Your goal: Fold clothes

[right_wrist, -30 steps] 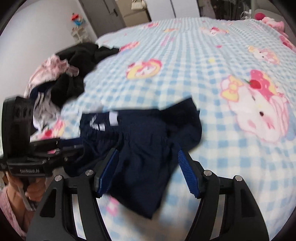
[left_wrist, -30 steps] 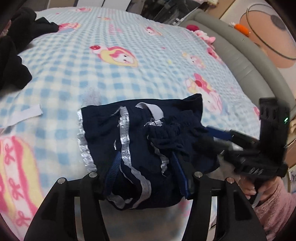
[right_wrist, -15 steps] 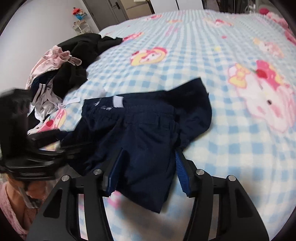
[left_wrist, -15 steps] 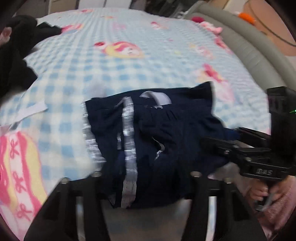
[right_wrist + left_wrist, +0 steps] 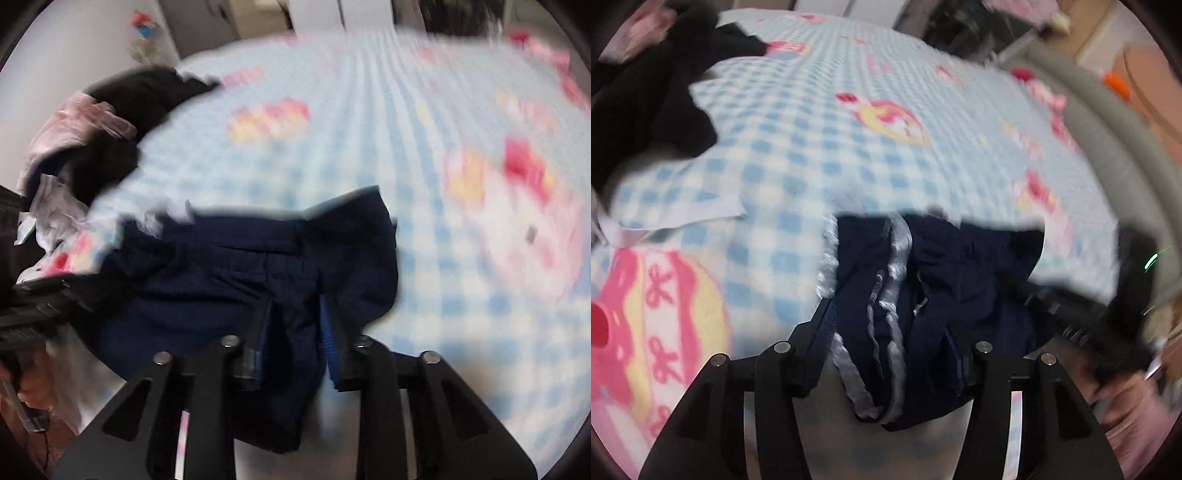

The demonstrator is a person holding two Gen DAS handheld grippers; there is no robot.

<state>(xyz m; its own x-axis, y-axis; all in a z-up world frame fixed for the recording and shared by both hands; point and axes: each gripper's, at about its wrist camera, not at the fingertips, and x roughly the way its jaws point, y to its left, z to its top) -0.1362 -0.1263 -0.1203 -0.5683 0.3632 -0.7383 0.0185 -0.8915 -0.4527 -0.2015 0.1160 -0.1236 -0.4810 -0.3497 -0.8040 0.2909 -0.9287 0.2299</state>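
Both feeds are smeared with blur, so I note only what reads clearly.

The navy shorts (image 5: 960,280) lie bunched near the front edge of the bed (image 5: 820,155), on the blue-and-white checked sheet with cartoon prints. Silver-grey stripes run down the side nearest my left tongs (image 5: 890,332).

My left tongs straddle the striped side of the shorts. Their jaws stand fairly wide and are opening; cloth hangs between them, and I see no squeeze on it.

My right tongs (image 5: 293,332) are narrow and closing, with a fold of the navy cloth between the blue pads (image 5: 327,332). The fabric looks gathered there, and I take the pads to be pressing on it.

In the left view the right tongs and the hand (image 5: 1123,384) carrying them show at the right edge, with a pink sleeve below.

A heap of dark clothes (image 5: 140,110) with pink and white pieces sits at the far left of the bed, well apart from the shorts.
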